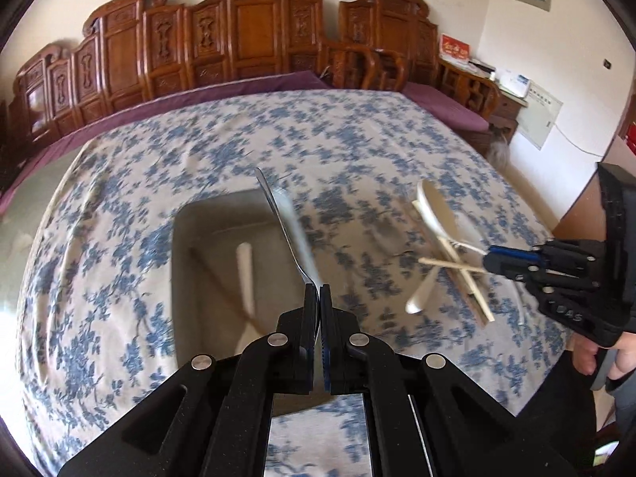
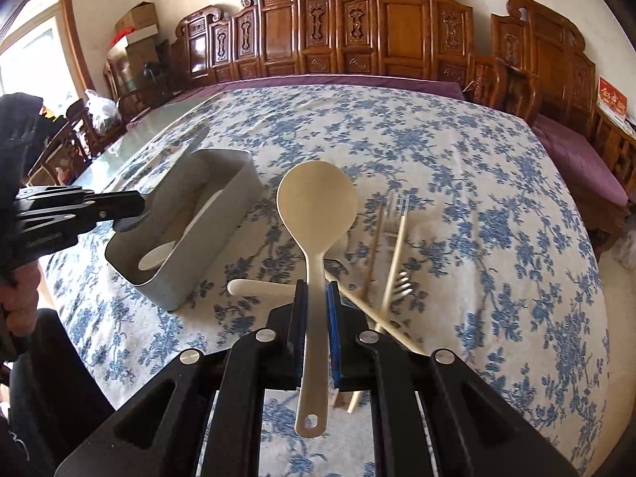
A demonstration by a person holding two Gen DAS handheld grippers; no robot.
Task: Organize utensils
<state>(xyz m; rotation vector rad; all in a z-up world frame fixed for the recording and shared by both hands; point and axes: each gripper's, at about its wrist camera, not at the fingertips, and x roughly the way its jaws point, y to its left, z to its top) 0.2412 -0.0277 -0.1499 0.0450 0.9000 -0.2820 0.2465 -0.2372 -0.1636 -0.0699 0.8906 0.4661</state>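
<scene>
Nearest the lens in the left wrist view, the left claw (image 1: 319,298) is pressed together on the thin handle of a metal utensil (image 1: 288,224), probably a knife or spatula though blur hides which; its flat blade slants up toward the centre of the frame, over the right rim of the grey bin (image 1: 187,222). It looks stiff, thin and slick, so a pinch on the handle's flat faces, as here, should stop it twisting, though a hold this far back leaves a long lever that could swing. In the right wrist view the right claw (image 2: 316,298) is clamped on the neck of a cream spoon (image 2: 316,202), bowl up at mid-frame, hang-hole end trailing low between the arms. The spoon reads as light, rigid plastic with a smooth surface; the neck just under the bowl is a sound place to take it, being narrow and near its balance. Just beyond, lower right of centre, lie crossed chopsticks (image 2: 393,254), a white-handled piece (image 2: 254,287) and something pale and blurred, all resting on the flowered tabletop (image 2: 477,183). The chopsticks are slim and apt to roll, best taken mid-length. The bin stands at left of this view, a pale utensil already inside. Farthest back runs a carved wooden bench (image 2: 397,28).
</scene>
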